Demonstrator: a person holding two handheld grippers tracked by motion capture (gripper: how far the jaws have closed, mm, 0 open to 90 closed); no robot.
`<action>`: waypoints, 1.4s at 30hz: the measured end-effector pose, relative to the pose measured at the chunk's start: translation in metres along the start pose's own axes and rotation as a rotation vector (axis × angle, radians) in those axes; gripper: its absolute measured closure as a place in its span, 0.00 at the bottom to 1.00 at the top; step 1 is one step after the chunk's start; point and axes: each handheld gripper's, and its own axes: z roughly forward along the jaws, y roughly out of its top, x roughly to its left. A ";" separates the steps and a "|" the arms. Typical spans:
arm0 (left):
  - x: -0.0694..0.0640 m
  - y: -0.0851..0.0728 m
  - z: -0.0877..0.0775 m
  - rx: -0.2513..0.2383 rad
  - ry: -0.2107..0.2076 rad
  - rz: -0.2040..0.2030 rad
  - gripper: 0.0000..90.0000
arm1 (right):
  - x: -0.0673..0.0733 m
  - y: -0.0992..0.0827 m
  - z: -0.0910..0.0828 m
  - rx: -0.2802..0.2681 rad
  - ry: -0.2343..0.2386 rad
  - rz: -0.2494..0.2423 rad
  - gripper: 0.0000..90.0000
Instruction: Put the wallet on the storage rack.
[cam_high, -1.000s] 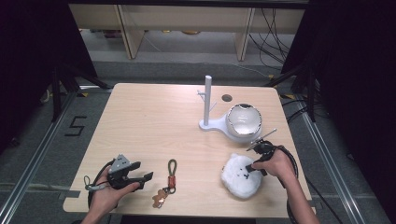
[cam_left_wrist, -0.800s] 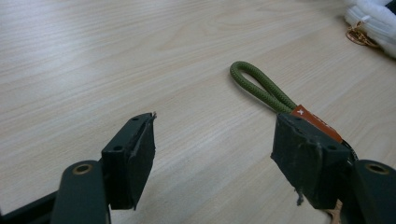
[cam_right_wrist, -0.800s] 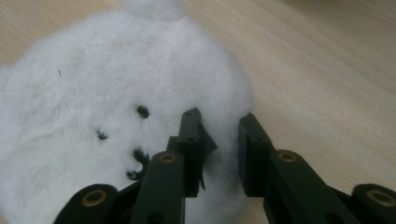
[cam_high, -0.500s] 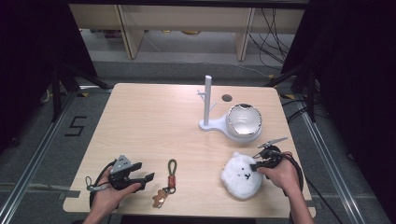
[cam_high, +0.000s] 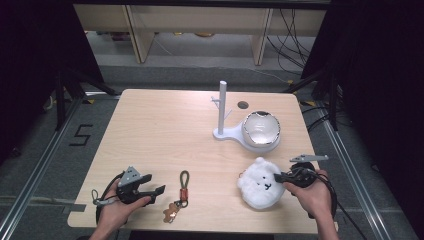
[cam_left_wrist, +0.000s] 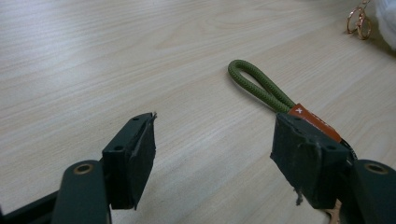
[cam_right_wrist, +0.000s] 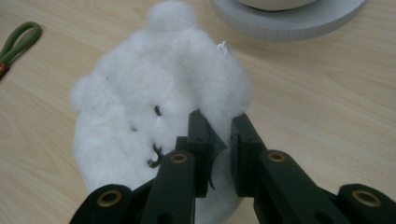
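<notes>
Plush: white fluffy bear-face toy (cam_high: 260, 182) with black stitched features, lying on the desk (cam_high: 165, 135).
Right gripper (cam_right_wrist: 219, 135): jaws have just closed, pinching the plush's edge.
Left gripper (cam_left_wrist: 215, 154): jaws open beside the olive cord keychain (cam_left_wrist: 261, 88).

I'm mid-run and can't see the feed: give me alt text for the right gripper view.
The right gripper has pinched the edge of a white fluffy bear plush that lies on the wooden table; its jaws have just closed on the fur. A green cord loop lies at the upper left, and a grey round stand base sits at the top.
</notes>
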 end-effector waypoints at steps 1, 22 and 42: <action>0.000 0.000 0.000 -0.006 0.001 -0.009 0.33 | -0.001 -0.001 -0.001 -0.019 0.043 0.021 0.91; -0.002 0.000 0.002 0.005 0.000 0.001 0.33 | 0.003 0.011 -0.028 -0.157 -0.027 0.034 0.92; -0.002 0.001 0.001 0.011 0.002 0.015 0.33 | 0.007 0.024 -0.037 -0.253 -0.015 0.041 0.92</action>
